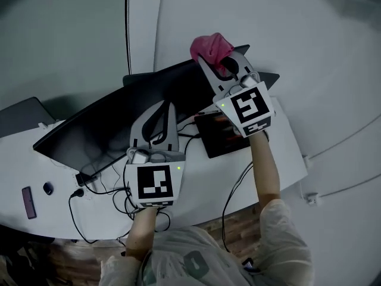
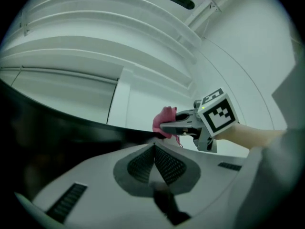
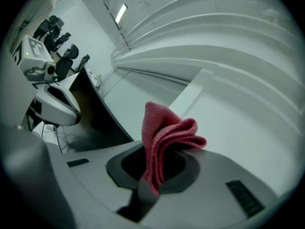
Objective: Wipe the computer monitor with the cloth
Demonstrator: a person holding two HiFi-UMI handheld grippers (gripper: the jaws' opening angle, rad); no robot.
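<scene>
A dark computer monitor (image 1: pixel 113 124) stands on the white desk (image 1: pixel 208 183), running from lower left to upper right in the head view. My right gripper (image 1: pixel 215 61) is shut on a bunched pink cloth (image 1: pixel 209 45) just past the monitor's right end, above its top edge. The right gripper view has the cloth (image 3: pixel 164 135) sticking up from between the closed jaws, with the monitor (image 3: pixel 97 116) to the left. My left gripper (image 1: pixel 167 106) hovers over the monitor's middle, shut and holding nothing. The left gripper view shows its pads (image 2: pixel 167 163) meeting, with the cloth (image 2: pixel 163 120) beyond.
A dark tablet-like slab (image 1: pixel 223 133) lies on the desk behind the monitor, under my right arm. Tangled cables (image 1: pixel 98 186) run along the desk's near side. A small dark mouse-like object (image 1: pixel 47 188) and a dark red flat item (image 1: pixel 27 201) sit at the left end. White wall lies beyond.
</scene>
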